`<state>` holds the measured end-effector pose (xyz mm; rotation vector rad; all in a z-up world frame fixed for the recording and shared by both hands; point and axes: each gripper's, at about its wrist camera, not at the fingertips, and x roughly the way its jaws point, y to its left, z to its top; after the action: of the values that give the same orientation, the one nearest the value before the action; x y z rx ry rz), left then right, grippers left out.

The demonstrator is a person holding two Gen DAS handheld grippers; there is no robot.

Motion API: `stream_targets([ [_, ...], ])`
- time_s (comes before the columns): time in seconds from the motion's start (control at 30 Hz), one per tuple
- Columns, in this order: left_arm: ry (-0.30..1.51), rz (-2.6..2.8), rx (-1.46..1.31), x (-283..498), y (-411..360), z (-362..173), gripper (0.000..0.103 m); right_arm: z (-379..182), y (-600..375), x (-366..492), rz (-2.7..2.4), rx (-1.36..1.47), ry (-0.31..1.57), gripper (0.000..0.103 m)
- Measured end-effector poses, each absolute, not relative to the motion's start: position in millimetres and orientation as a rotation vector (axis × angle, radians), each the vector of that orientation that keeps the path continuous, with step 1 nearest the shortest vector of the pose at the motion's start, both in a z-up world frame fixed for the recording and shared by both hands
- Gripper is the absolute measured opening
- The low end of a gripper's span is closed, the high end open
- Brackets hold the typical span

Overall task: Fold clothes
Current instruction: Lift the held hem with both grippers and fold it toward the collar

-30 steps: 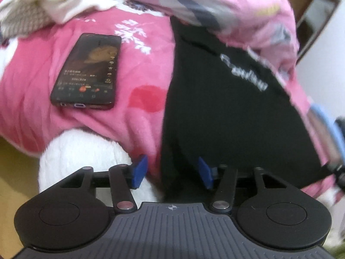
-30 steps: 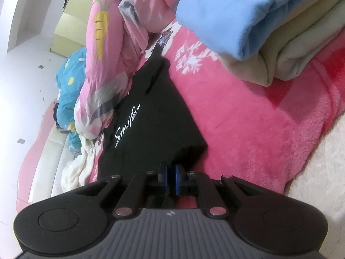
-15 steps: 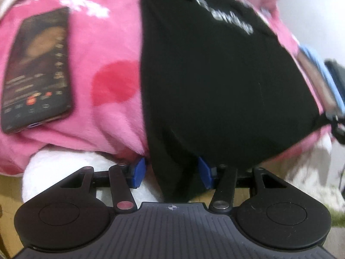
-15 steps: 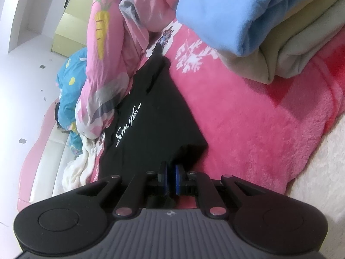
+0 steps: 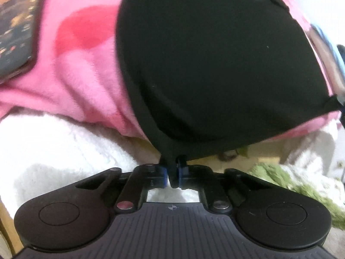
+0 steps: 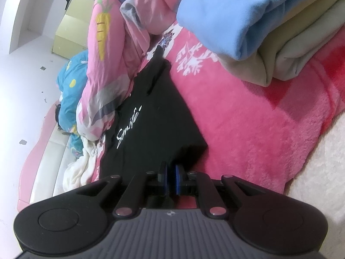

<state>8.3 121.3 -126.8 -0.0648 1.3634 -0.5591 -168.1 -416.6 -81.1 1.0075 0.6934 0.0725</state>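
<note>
The left gripper was pinched tight on the near corner of a black garment, its blue pads pressed against the cloth. The garment lay spread over a pink fleece blanket. A phone rested on the blanket at the far left, well apart from the garment. White fluffy fabric lay below the blanket's edge.

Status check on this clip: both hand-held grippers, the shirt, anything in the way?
Left hand-held gripper shut on black shirt hem. Right hand-held gripper shut on the other corner. Shirt flat on pink blanket. Phone lies beside it, clear.
</note>
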Motion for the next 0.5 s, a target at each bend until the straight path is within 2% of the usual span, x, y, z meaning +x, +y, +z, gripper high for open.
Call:
stream_targets([
  [0.5, 1.117, -0.473, -0.422, -39.5, 174.5, -70.6, 0.003, -65.2, -414.2, -165.0, 0.149, 0.999, 0.652, 0.008],
])
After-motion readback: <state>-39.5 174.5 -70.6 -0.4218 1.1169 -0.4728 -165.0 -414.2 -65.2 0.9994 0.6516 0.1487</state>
